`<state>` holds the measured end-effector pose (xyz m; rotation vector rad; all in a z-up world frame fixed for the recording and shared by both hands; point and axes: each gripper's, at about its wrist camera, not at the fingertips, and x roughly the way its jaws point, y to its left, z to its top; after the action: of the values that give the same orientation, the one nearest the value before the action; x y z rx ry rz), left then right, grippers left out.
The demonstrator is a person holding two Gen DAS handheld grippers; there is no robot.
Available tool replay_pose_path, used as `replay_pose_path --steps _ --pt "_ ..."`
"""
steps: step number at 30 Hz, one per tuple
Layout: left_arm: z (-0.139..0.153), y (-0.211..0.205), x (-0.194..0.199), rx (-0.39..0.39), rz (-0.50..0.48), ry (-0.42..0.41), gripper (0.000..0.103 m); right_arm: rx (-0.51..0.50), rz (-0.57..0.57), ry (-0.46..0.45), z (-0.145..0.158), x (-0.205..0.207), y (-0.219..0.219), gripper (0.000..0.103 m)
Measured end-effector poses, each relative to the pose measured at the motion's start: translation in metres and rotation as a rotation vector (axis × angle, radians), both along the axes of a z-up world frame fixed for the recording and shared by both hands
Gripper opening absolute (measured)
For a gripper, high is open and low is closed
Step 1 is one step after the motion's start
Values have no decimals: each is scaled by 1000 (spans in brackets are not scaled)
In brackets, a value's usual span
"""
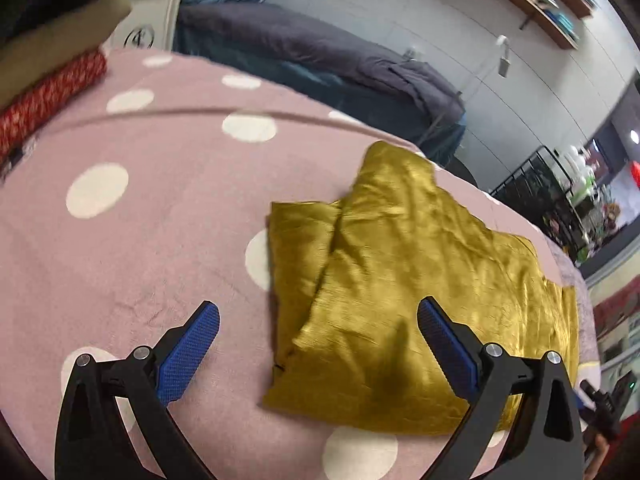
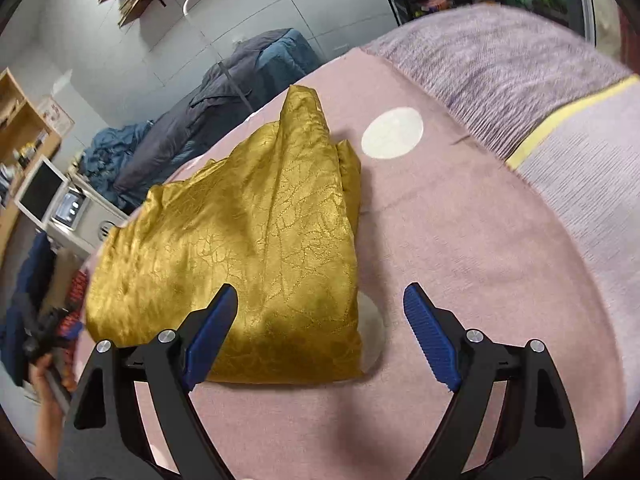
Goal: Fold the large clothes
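Observation:
A shiny gold garment (image 1: 404,280) lies folded in a rough pile on a pink blanket with white dots (image 1: 140,200). One narrow end points away toward the far edge. My left gripper (image 1: 318,344) is open and empty, hovering above the garment's near left corner. In the right wrist view the gold garment (image 2: 256,232) lies left of centre on the blanket (image 2: 460,240). My right gripper (image 2: 320,330) is open and empty, above the garment's near right corner. The other hand-held gripper (image 2: 40,340) shows at the left edge.
Folded red patterned and tan fabrics (image 1: 48,80) sit stacked at the blanket's far left. A grey-purple knit cover with a yellow stripe (image 2: 540,92) lies to the right. A dark grey duvet (image 1: 320,48) lies on a bed beyond the blanket. A black rack (image 1: 560,200) stands at the right.

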<state>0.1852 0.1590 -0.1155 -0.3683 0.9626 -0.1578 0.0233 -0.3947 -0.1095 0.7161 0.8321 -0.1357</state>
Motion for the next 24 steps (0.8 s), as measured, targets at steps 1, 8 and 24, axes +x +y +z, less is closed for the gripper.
replay_pose_path --steps 1,8,24 --pt "-7 3 6 -28 -1 24 97 21 3 4 -3 4 -3 84" --pt "-42 -9 45 -187 -81 133 97 149 41 41 -32 42 -15 84" --pt "-57 -34 75 -235 -157 193 76 257 84 24 -48 112 -5 48"
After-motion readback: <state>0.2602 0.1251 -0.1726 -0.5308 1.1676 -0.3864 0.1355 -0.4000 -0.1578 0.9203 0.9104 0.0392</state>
